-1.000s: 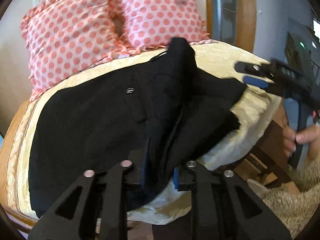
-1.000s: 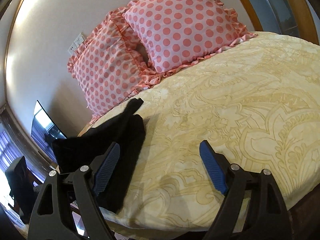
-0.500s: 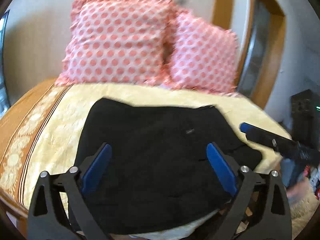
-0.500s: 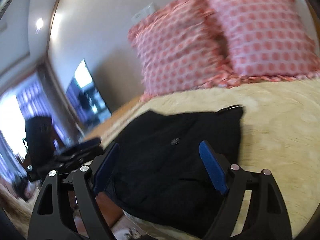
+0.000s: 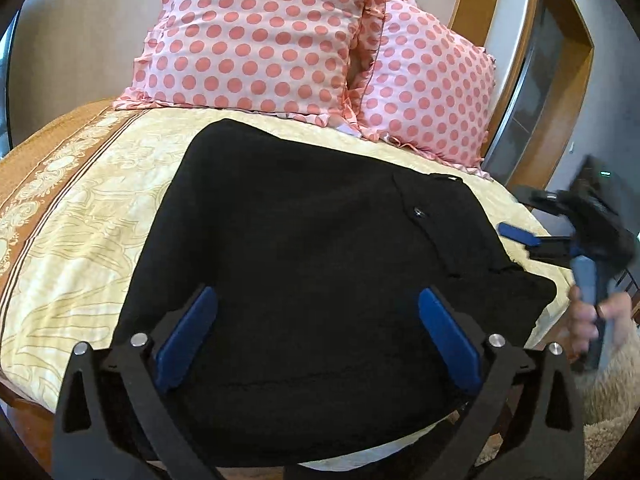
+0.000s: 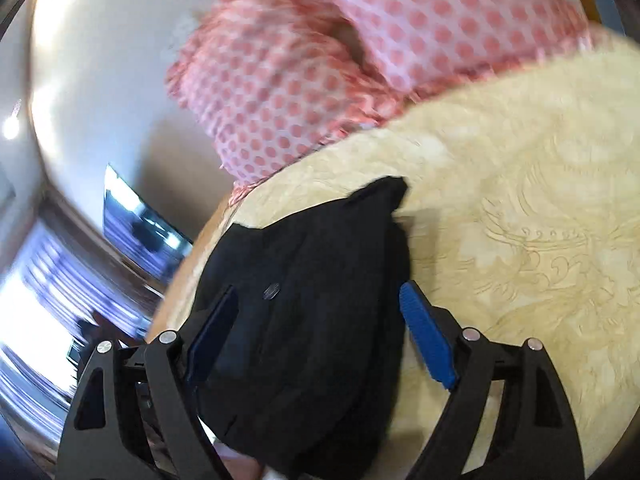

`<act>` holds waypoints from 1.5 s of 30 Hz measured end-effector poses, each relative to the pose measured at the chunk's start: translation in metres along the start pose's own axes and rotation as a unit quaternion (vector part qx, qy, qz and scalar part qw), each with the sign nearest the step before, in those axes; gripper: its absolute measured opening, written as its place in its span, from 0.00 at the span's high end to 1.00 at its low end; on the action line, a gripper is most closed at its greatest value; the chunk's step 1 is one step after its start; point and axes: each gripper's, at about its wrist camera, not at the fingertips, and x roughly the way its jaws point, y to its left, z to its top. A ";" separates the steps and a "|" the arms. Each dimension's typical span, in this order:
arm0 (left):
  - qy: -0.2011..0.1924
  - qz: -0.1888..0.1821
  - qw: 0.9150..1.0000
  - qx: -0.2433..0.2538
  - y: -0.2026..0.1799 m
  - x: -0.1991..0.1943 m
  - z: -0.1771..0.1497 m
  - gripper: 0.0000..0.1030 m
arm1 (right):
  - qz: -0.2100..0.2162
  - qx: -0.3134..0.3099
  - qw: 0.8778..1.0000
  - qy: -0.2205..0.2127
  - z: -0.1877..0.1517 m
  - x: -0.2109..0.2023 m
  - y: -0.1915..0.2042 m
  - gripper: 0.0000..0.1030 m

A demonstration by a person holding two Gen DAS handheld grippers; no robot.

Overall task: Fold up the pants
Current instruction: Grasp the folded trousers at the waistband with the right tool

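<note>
The black pants (image 5: 312, 280) lie folded in a flat wide block on the yellow patterned bedspread (image 5: 92, 216), with a small button (image 5: 417, 211) facing up. My left gripper (image 5: 316, 332) is open and empty, just above the near edge of the pants. My right gripper (image 6: 320, 340) is open and empty over the right end of the pants (image 6: 316, 280). It also shows in the left wrist view (image 5: 520, 236), at the right edge of the bed, held by a hand (image 5: 588, 316).
Two pink polka-dot pillows (image 5: 256, 40) lean against the wall at the head of the bed. A wooden door frame (image 5: 520, 60) is at the right. A TV screen (image 6: 140, 224) and a bright window are at the left in the blurred right wrist view.
My left gripper has let go of the pants and opened. The pants now lie flat. My right gripper has swung over the right end of the pants.
</note>
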 end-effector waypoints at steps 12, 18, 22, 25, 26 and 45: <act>-0.005 0.003 1.000 0.009 -0.001 0.001 -0.002 0.02 | -0.018 -0.019 0.999 0.028 0.005 0.035 -0.006 0.34; -0.009 -0.014 1.000 0.007 0.002 -0.004 -0.002 0.03 | -0.018 -0.050 0.998 0.029 0.000 0.038 0.007 0.63; -0.019 -0.057 0.997 -0.048 0.025 -0.022 0.021 0.07 | 0.011 -0.099 0.995 0.005 -0.002 0.027 0.025 0.71; -0.041 -0.037 0.995 -0.085 0.055 -0.033 0.047 0.07 | 0.002 -0.104 0.995 0.006 -0.001 0.030 0.026 0.71; -0.040 -0.032 0.994 -0.097 0.065 -0.032 0.055 0.08 | 0.003 -0.094 0.996 0.009 -0.001 0.032 0.022 0.71; 0.158 -0.002 0.980 -0.123 0.093 0.074 0.095 0.65 | -0.002 -0.052 0.998 0.046 0.006 0.048 0.004 0.60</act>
